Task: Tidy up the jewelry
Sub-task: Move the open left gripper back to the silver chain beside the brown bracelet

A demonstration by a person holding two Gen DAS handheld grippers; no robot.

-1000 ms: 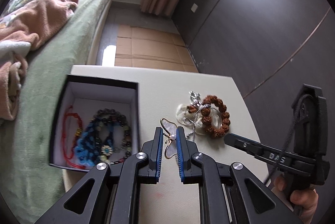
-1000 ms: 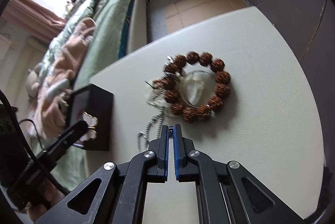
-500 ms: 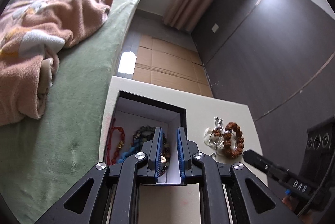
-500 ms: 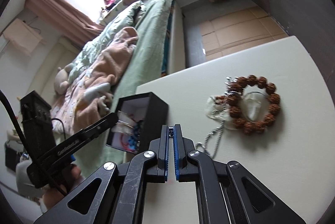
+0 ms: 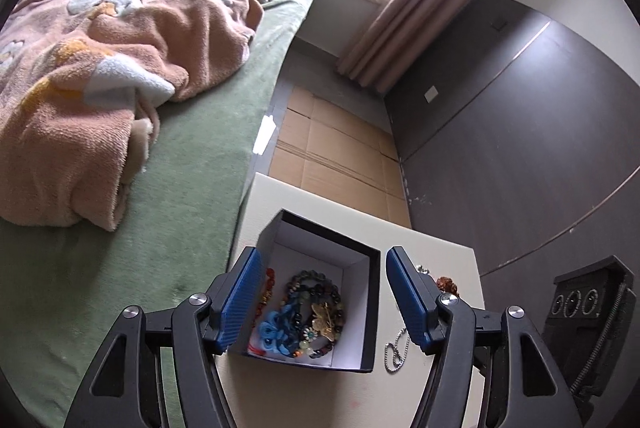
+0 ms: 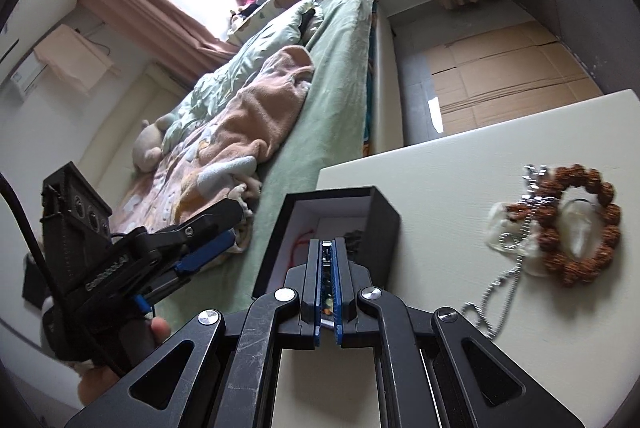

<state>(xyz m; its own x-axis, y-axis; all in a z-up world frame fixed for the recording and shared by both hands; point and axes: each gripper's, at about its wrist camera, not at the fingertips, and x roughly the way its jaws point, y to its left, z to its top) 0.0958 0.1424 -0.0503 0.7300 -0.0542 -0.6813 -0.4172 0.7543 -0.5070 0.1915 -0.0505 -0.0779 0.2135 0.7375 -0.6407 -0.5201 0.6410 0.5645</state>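
While the green bed [image 5: 168,236] and its peach blanket [image 5: 104,76] fill the left of the left wrist view, the left gripper [image 5: 320,292] hangs above the black jewelry box [image 5: 370,308] with its jaws opening, spread wide to either side of the box, and nothing is caught between the blue pads [image 5: 240,304]. Inside the white-lined box, at the near end, lie a red cord bracelet [image 5: 267,288], a blue knotted piece [image 5: 276,332], a ring of dark beads [image 5: 320,284] and a gold butterfly brooch [image 5: 324,320] resting on top of the beads. The box stands near the left edge of the pale table [image 5: 432,256], just beside the bed. Right of the box, on the bare tabletop, a silver ball chain [image 6: 500,288] trails toward the near edge, and farther right a brown bead bracelet [image 6: 576,224] lies flat, ringed around a clear pendant [image 6: 580,228], well apart from the box. The right gripper [image 6: 328,268] points at the box's near wall with its jaws pressed together and holds nothing.
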